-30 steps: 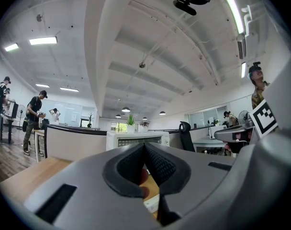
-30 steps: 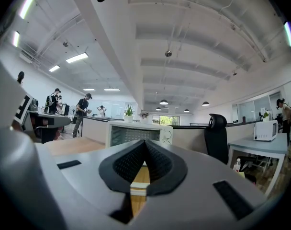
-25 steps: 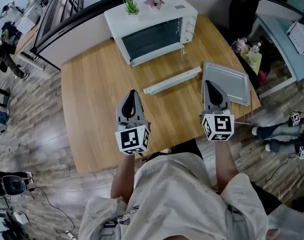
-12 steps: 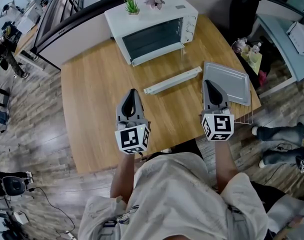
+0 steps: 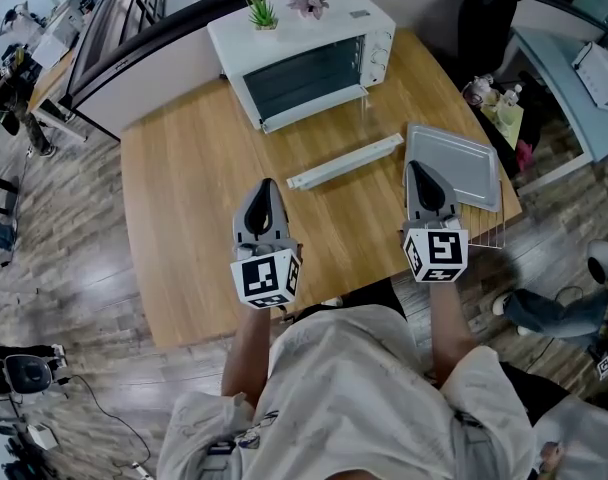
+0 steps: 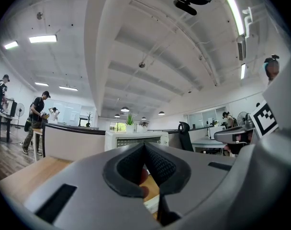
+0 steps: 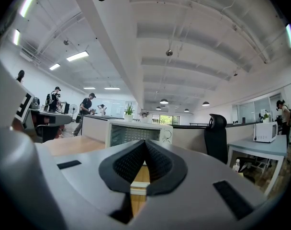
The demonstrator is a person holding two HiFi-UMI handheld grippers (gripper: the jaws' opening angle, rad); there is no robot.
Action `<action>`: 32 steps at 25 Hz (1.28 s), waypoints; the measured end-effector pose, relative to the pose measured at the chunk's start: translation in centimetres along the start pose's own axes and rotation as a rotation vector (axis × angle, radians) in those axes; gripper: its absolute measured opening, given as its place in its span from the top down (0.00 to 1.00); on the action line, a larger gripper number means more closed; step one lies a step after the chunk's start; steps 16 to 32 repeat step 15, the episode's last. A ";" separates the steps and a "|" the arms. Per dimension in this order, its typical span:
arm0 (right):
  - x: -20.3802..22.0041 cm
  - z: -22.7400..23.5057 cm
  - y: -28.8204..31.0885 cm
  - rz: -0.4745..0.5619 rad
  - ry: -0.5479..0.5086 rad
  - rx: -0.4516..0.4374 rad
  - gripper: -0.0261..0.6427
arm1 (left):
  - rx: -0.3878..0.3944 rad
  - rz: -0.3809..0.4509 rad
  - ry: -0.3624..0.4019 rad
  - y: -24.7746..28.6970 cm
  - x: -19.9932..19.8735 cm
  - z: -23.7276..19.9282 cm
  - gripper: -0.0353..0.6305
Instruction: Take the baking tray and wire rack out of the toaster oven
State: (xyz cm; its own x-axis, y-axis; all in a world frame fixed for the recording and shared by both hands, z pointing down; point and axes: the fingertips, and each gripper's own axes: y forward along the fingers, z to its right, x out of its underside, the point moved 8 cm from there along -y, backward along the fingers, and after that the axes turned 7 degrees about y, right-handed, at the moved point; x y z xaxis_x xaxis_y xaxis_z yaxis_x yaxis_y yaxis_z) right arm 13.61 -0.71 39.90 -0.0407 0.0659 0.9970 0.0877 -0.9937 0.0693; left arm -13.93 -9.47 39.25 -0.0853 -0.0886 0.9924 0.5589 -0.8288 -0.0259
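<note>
We see an open office with a wood-look floor (image 5: pixel 44 258), ceiling strip lights and people at distant desks. A wooden table (image 5: pixel 184 188) stands against a low partition (image 5: pixel 154 68), and a black office chair (image 5: pixel 489 18) is just beyond its far right corner.

The white toaster oven (image 5: pixel 304 38) sits at the table's far edge with two small potted plants (image 5: pixel 262 10) on top. Its dark cavity faces us, and we cannot make out what is inside. A long white bar (image 5: pixel 344 161) lies in front of it.

The grey baking tray (image 5: pixel 464 158) rests on the table's right side, outside the oven. The wire rack (image 5: pixel 484 230) lies under it, its wires jutting past the tray's near edge and the table rim.

The left gripper (image 5: pixel 265 186) is level above bare wood, jaws together on nothing. The right gripper (image 5: pixel 420 168), jaws also together and empty, hovers at the tray's near left corner.
</note>
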 end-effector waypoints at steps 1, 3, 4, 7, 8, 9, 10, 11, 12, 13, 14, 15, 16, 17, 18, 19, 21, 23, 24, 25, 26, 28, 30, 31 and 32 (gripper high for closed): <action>0.0 0.0 0.0 -0.001 0.000 0.000 0.93 | 0.000 0.000 -0.001 0.0 0.0 0.0 0.93; 0.0 0.0 0.0 -0.002 0.000 0.000 0.93 | 0.001 -0.001 -0.003 0.1 0.0 0.0 0.93; 0.0 0.0 0.0 -0.002 0.001 0.000 0.93 | 0.002 -0.001 -0.004 0.1 0.0 0.0 0.93; 0.0 0.1 0.0 -0.003 0.002 0.004 0.93 | 0.007 -0.001 -0.005 0.3 0.0 0.1 0.93; 0.0 0.1 0.0 -0.004 0.001 0.005 0.93 | 0.009 -0.001 -0.006 0.3 0.0 0.1 0.92; 0.0 0.1 -0.1 -0.005 0.001 0.007 0.93 | 0.012 -0.001 -0.006 0.3 0.0 0.2 0.92; 0.0 0.2 -0.1 -0.005 0.000 0.008 0.93 | 0.014 -0.001 -0.006 0.4 -0.1 0.2 0.93; 0.0 0.2 -0.2 -0.006 0.000 0.010 0.93 | 0.016 -0.001 -0.006 0.4 -0.1 0.3 0.93; 0.0 0.3 -0.2 -0.006 0.000 0.012 0.93 | 0.018 -0.001 -0.006 0.4 -0.1 0.4 0.92; -0.1 0.4 -0.3 -0.006 -0.001 0.013 0.93 | 0.019 0.000 -0.006 0.4 -0.2 0.4 0.93; -0.1 0.4 -0.3 -0.005 -0.001 0.014 0.93 | 0.020 0.001 -0.006 0.5 -0.2 0.5 0.93; -0.2 0.5 -0.4 -0.005 -0.002 0.016 0.93 | 0.021 0.001 -0.006 0.5 -0.3 0.5 0.93; -0.2 0.5 -0.4 -0.005 -0.002 0.016 0.93 | 0.021 0.001 -0.006 0.5 -0.3 0.5 0.93; -0.2 0.5 -0.4 -0.005 -0.002 0.016 0.93 | 0.021 0.001 -0.006 0.5 -0.3 0.5 0.93; -0.2 0.5 -0.4 -0.005 -0.002 0.016 0.93 | 0.021 0.001 -0.006 0.5 -0.3 0.5 0.93; -0.2 0.5 -0.4 -0.005 -0.002 0.016 0.93 | 0.021 0.001 -0.006 0.5 -0.3 0.5 0.93; -0.2 0.5 -0.4 -0.005 -0.002 0.016 0.93 | 0.021 0.001 -0.006 0.5 -0.3 0.5 0.93; -0.2 0.5 -0.4 -0.005 -0.002 0.016 0.93 | 0.021 0.001 -0.006 0.5 -0.3 0.5 0.93; -0.2 0.5 -0.4 -0.005 -0.002 0.016 0.93 | 0.021 0.001 -0.006 0.5 -0.3 0.5 0.93; -0.2 0.5 -0.4 -0.005 -0.002 0.016 0.93 | 0.021 0.001 -0.006 0.5 -0.3 0.5 0.93; -0.2 0.5 -0.4 -0.005 -0.002 0.016 0.93 | 0.021 0.001 -0.006 0.5 -0.3 0.5 0.93; -0.2 0.5 -0.4 -0.005 -0.002 0.016 0.93 | 0.021 0.001 -0.006 0.5 -0.3 0.5 0.93; -0.2 0.5 -0.4 -0.005 -0.002 0.016 0.93 | 0.021 0.001 -0.006 0.5 -0.3 0.5 0.93; -0.2 0.5 -0.4 -0.005 -0.002 0.016 0.93 | 0.021 0.001 -0.006 0.5 -0.3 0.5 0.93; -0.2 0.5 -0.4 -0.005 -0.002 0.016 0.93 | 0.021 0.001 -0.006 0.5 -0.3 0.5 0.93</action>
